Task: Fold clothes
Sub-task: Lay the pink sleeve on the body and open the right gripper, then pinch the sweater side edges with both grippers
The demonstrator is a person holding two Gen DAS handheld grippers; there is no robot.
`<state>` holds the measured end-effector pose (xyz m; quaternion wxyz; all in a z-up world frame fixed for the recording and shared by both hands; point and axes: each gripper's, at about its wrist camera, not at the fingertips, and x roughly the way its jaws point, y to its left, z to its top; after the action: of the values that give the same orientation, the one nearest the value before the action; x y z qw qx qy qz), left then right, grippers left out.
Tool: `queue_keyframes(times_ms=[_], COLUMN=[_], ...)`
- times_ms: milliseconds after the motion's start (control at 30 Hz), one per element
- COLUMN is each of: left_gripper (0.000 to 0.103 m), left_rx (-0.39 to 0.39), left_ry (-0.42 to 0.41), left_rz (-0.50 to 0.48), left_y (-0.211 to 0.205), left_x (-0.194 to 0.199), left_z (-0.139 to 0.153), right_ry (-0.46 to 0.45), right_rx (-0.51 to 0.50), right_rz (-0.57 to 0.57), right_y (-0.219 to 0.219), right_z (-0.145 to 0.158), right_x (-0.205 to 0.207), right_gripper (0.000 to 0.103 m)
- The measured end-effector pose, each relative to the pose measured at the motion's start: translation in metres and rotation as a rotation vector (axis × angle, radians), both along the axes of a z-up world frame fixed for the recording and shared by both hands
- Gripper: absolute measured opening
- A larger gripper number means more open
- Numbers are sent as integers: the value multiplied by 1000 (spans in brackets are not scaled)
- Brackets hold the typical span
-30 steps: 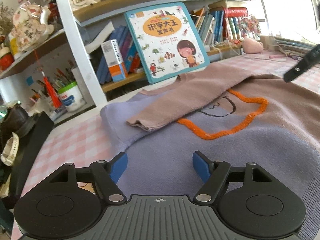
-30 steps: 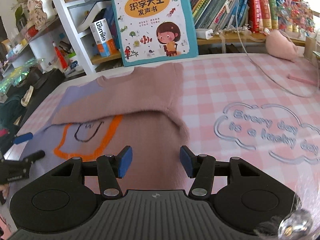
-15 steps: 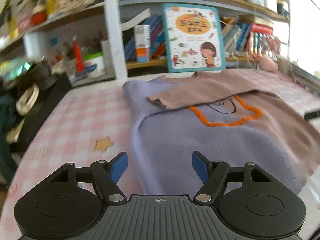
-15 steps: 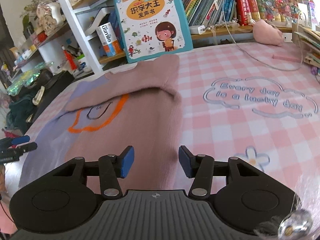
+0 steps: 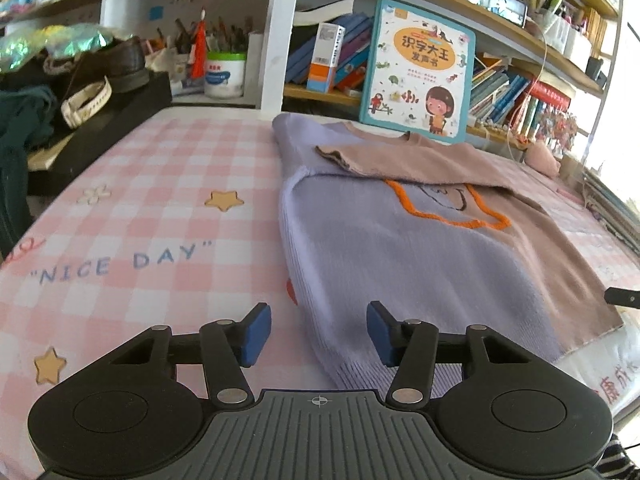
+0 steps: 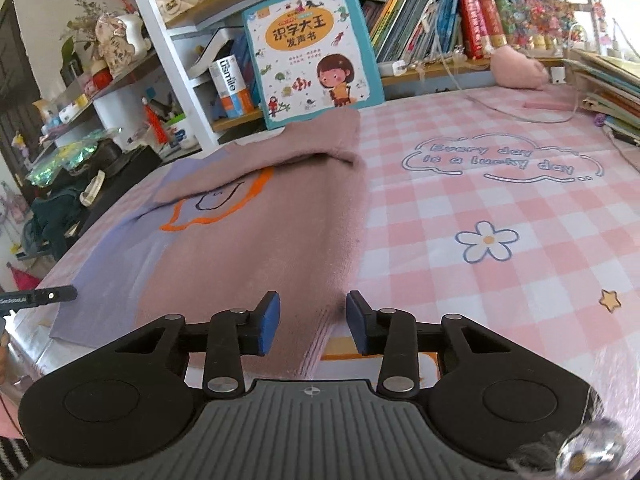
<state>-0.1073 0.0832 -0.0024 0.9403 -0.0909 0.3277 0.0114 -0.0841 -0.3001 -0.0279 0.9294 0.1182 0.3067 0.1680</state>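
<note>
**Now at the hem: both grippers closing on the sweater's near corners**

Nearest first. My left gripper (image 5: 318, 334) has its jaws apart and closing; the lilac hem corner of the sweater (image 5: 400, 264) lies between the pads, which do not yet press it. My right gripper (image 6: 312, 322) stands narrower, also closing, with the mauve hem corner between its pads and no squeeze visible yet.

The sweater lies flat, front up, on the pink checked tablecloth (image 6: 500, 280), hem toward me, neck at 12 o'clock. One mauve sleeve (image 5: 400, 156) is already folded across the chest above the orange outline (image 5: 448, 216).

Handling, as I judge it: light, soft, fuzzy knit, limp, not fragile. It should drape and sag between two holds, and may drag on the cloth. The ribbed hem corners look the best purchase: thicker, less likely to slip.

Far end, 12 o'clock: a picture book (image 6: 316, 48) leans just behind the collar.
</note>
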Motion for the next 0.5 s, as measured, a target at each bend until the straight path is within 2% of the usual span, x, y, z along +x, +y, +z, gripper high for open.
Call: queue_keyframes(times_ms=[100, 200, 233, 300, 333, 367, 500], left_gripper=[46, 32, 24, 17, 10, 8, 8], left_rx=[1, -15, -24, -22, -18, -16, -16], left_ry=[-4, -4, -4, -16, -24, -36, -81], left_rz=[4, 1, -4, -9, -11, -15, -63], left_y=[-1, -3, -4, -8, -10, -12, -23], left_x=[1, 4, 4, 5, 5, 5, 3], left_z=[0, 0, 0, 1, 2, 4, 18], right_ry=[-17, -24, -23, -12, -11, -11, -68], right_rx=[-7, -26, -27, -10, 1, 14, 112], right_rz=[-9, -10, -12, -4, 1, 6, 33], right_y=[2, 5, 5, 5, 4, 4, 2], right_z=[-2, -2, -2, -2, -2, -1, 12], right_x=[-1, 2, 3, 6, 7, 8, 4], right_gripper=[32, 22, 18, 15, 13, 12, 12])
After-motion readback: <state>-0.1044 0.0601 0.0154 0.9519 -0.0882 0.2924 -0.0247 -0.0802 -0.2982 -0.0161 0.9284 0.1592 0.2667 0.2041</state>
